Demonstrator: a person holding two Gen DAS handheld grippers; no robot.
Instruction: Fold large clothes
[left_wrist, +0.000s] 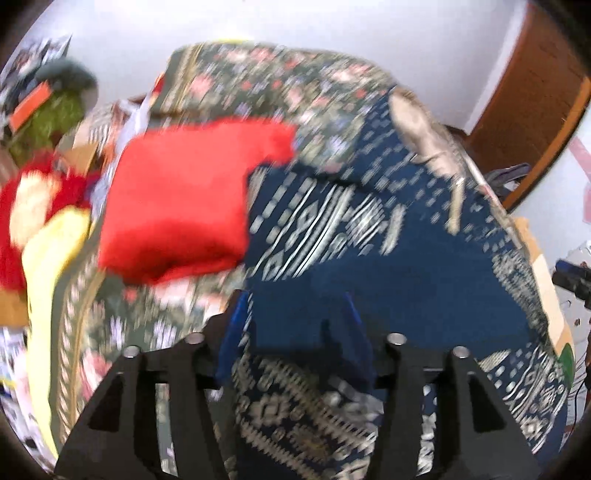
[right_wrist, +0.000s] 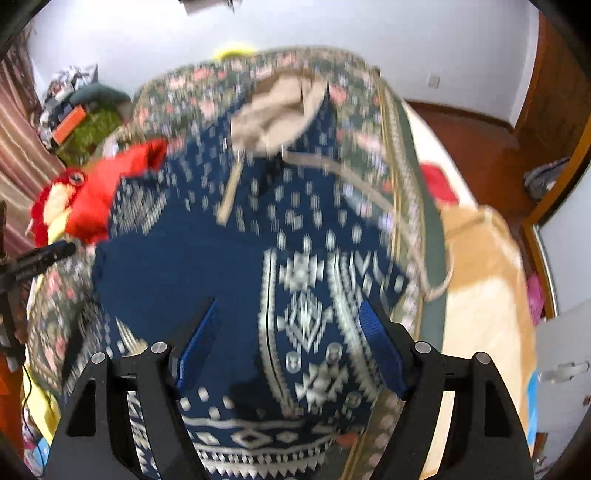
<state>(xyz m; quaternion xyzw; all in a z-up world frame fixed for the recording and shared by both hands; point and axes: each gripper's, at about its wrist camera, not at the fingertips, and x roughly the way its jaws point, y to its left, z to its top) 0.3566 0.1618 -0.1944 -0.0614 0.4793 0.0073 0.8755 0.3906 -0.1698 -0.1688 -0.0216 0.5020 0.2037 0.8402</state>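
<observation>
A blue patterned garment is spread on the bed, over a floral cover. The right gripper is held wide open above it. The left gripper is also parted, with blue cloth lying between its fingers. A red cushion lies beside the garment.

A home bedroom: a bed under a floral bedspread carries clothes and a red pillow, with a wooden door, white walls and cluttered shelves.

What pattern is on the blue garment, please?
White geometric diamonds and stripes on the blue garment, clearest in the right wrist view.
</observation>
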